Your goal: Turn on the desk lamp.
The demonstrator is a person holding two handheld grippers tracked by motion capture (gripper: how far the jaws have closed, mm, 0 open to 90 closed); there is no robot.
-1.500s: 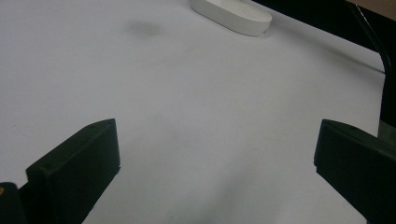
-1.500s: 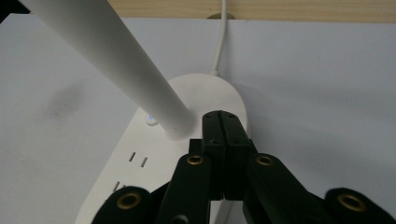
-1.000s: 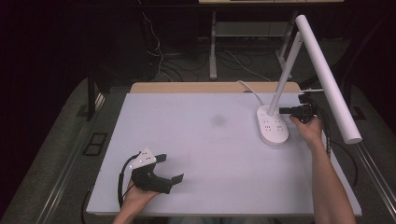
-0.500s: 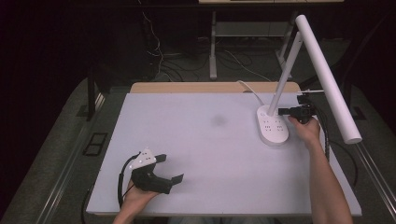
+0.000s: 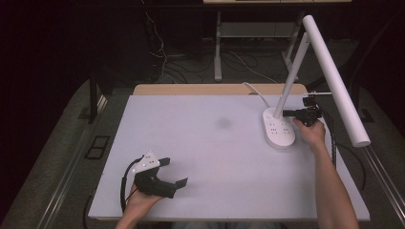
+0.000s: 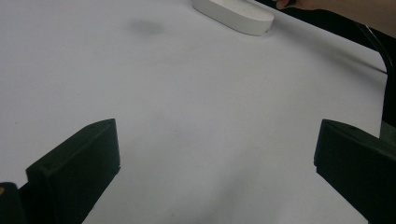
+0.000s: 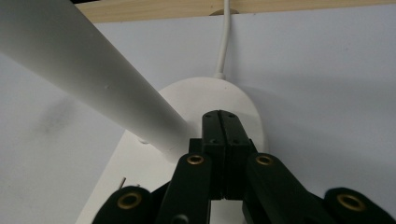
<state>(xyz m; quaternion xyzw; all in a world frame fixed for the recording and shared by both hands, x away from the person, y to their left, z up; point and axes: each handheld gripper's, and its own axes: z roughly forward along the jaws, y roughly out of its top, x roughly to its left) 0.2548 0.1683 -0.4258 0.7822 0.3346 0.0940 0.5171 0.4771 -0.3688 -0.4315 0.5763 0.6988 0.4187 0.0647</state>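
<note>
A white desk lamp stands at the table's back right, with an oval base (image 5: pixel 278 130), a slanted pole (image 5: pixel 291 76) and a long bar head (image 5: pixel 336 78). My right gripper (image 5: pixel 285 113) is shut with nothing between its jaws, and its tip hovers over the base just beside the foot of the pole. In the right gripper view the closed tip (image 7: pixel 222 122) lies above the lamp base (image 7: pixel 243 100), with the pole (image 7: pixel 93 79) to its left. My left gripper (image 5: pixel 175 171) rests open near the front left edge; its jaws stand wide apart (image 6: pixel 215 154) over bare table.
The lamp's white cable (image 7: pixel 223 37) runs off the back of the white table top (image 5: pixel 200 138), past a wooden strip (image 5: pixel 215 89). A faint grey smudge (image 5: pixel 223 123) marks the middle. The lamp base (image 6: pixel 233 14) appears far off in the left gripper view.
</note>
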